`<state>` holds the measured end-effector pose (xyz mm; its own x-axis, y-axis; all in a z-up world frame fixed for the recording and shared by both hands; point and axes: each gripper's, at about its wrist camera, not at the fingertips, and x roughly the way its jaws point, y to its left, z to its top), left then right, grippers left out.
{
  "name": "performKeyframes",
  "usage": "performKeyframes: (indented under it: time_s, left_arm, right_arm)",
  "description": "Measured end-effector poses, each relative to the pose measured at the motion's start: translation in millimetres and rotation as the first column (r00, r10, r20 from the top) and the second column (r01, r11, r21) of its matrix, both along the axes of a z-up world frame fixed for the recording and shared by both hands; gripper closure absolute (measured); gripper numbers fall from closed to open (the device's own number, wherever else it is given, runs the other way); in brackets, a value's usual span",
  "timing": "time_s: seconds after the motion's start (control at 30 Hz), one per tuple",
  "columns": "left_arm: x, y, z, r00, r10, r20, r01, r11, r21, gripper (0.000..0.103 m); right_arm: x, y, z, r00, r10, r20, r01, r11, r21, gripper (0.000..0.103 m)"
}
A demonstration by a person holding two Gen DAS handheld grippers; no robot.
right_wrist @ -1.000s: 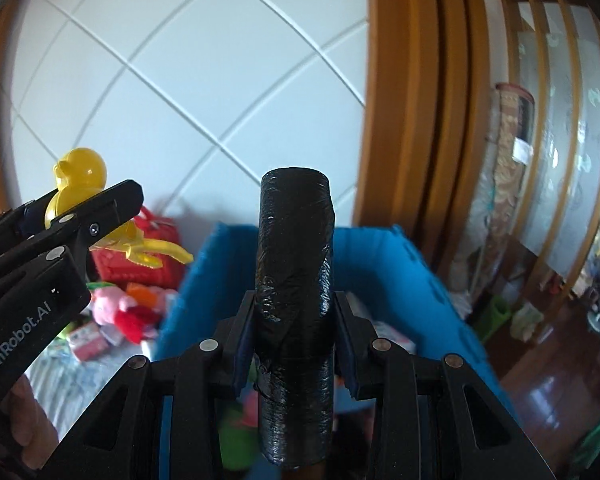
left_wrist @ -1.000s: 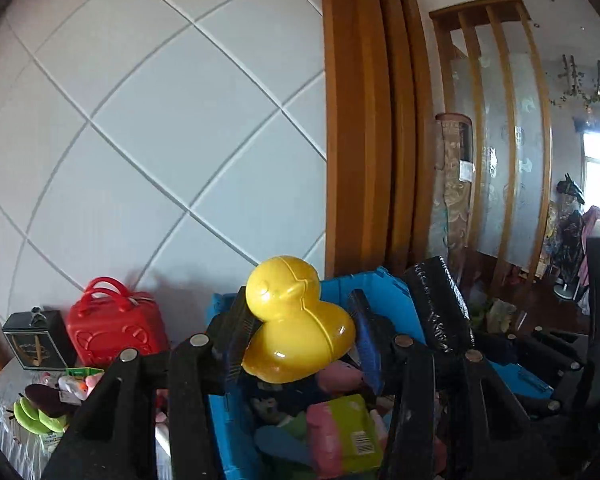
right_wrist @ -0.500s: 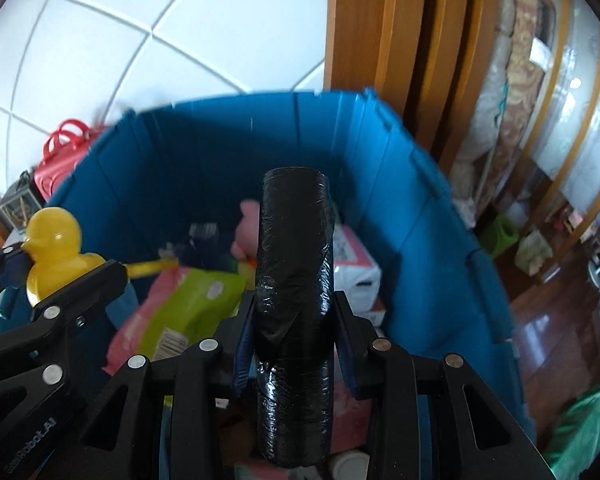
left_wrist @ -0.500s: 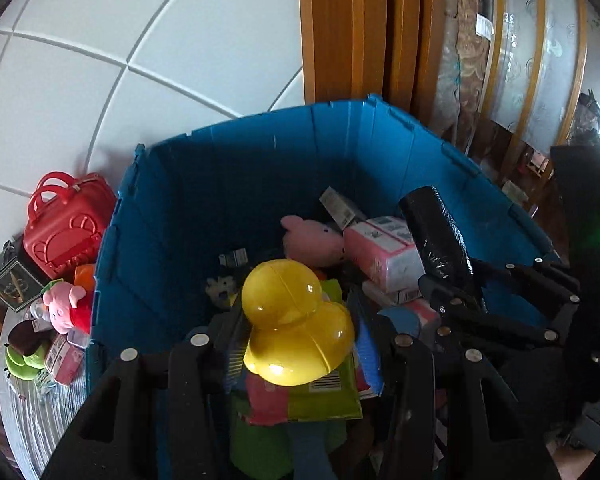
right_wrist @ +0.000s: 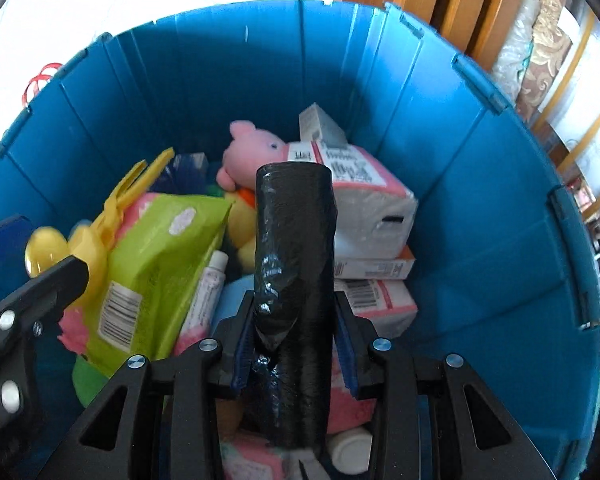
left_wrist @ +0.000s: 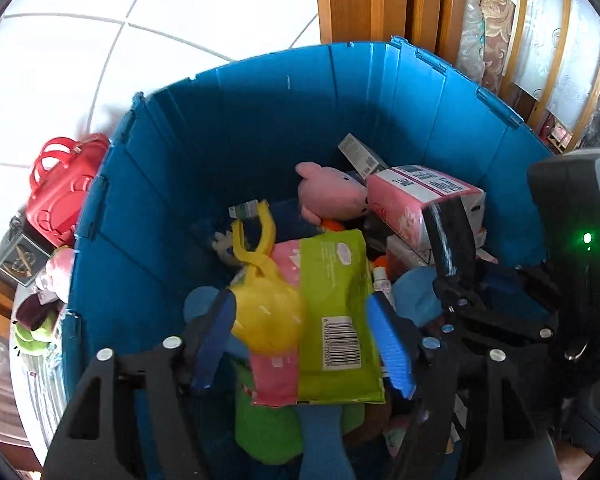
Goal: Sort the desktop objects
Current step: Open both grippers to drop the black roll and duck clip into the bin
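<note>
Yellow plastic duck (left_wrist: 266, 304) lies loose between your left gripper (left_wrist: 304, 340) pads, whose jaws are opening, on the green wipes pack (left_wrist: 336, 312) inside the blue bin (left_wrist: 260, 120); it may slide off that slick pack. Your right gripper (right_wrist: 296, 344) is clenched on the black roll (right_wrist: 294, 280) above the bin, and releasing there risks it toppling onto the pink tissue boxes (right_wrist: 364, 200).

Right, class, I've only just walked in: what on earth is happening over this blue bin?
A person is tidying objects into the blue bin with a gripper in each hand. The left gripper is opening its fingers over the pile, and the yellow duck toy lies between them, no longer pinched. The right gripper is clamped on a black wrapped roll, held above the boxes and plush pig already inside.
</note>
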<state>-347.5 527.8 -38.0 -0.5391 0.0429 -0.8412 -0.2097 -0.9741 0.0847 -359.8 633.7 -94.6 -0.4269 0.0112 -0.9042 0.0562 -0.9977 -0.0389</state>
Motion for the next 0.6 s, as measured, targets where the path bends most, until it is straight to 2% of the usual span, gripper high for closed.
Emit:
performKeyframes:
  time_s: [0.23,0.27,0.4,0.47,0.6]
  left_arm:
    - [-2.2,-5.0,1.7,1.0,0.02,-0.009,-0.02,1.0,0.011,0.034]
    - [-2.3,-5.8,2.4,1.0,0.025,-0.012,-0.025,1.0,0.011,0.034]
    - [1.3,-14.2,9.7,0.997,0.054,-0.046,-0.053,0.998,0.018,0.033]
    - [6.8,-20.6,16.3,0.995,0.068,-0.068,-0.065,0.997,0.036,0.033]
    - [25.0,-33.9,36.6,0.986,0.095,-0.14,-0.085,0.994,0.073,0.033]
  right_arm:
    - [3.9,0.8,11.8,0.999,-0.003,-0.034,0.003,1.0,0.018,0.065]
    - [3.7,2.1,14.5,0.999,-0.004,-0.044,0.004,1.0,0.016,0.061]
    - [9.1,4.5,33.0,0.994,-0.009,-0.11,0.008,1.0,-0.005,0.025]
    - [16.1,6.8,45.0,0.989,-0.009,-0.151,0.007,1.0,-0.01,0.017]
    - [34.5,8.5,69.3,0.973,0.005,-0.231,-0.005,1.0,0.003,0.011]
